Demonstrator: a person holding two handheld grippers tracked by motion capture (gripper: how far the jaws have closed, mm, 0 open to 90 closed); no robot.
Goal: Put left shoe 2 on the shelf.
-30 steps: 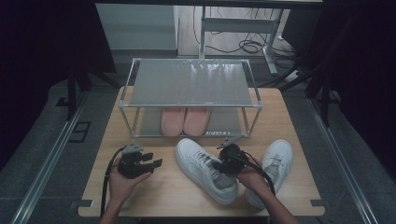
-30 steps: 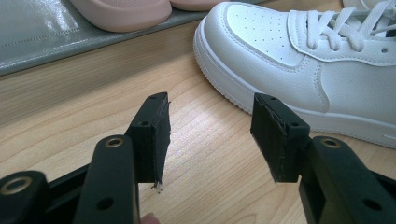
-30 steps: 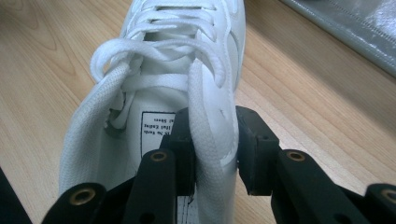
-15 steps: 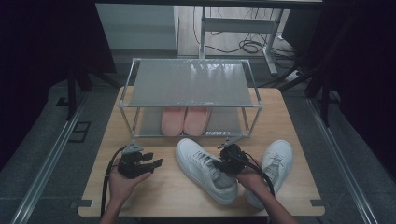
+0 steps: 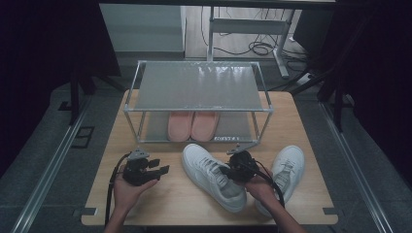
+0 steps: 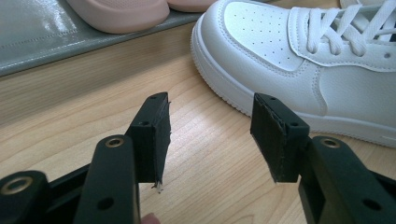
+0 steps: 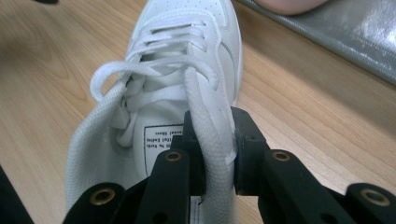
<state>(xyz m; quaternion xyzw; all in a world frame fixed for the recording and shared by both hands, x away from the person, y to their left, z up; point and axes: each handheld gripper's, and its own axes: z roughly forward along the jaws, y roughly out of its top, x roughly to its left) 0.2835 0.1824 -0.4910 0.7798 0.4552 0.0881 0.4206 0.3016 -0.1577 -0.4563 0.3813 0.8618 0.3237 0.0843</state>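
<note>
Right gripper [image 7: 212,154]: jaws closed on the padded collar rim of the near white sneaker [image 5: 213,175], one jaw inside the opening, one on the outer wall; the printed tongue label sits just at 11 o'clock of the pinch. Collar foam compresses visibly between the pads, so the grip is soft, likely secure against slip but apt to let the shoe swing. Judgement: sneaker is light, upper pliable, sole stiff; held at the heel collar the toe will droop, so lift slowly or support the forefoot. Loose laces trail toward 10 o'clock and could snag. Left gripper [image 6: 210,135]: jaws spread wide, holding nothing, hovering over bare table [image 5: 301,116] with the sneaker's toe cap at 1 o'clock, near but apart; the toe cap or sidewall is smooth and rounded, a poorer hold than the collar. In the high view the sneaker lies at table centre-front, toe toward 11 o'clock; second white sneaker [image 5: 286,167] at its 3 o'clock; pink slippers [image 5: 192,125] on the rack's [image 5: 199,85] lower shelf at 12 o'clock
</note>
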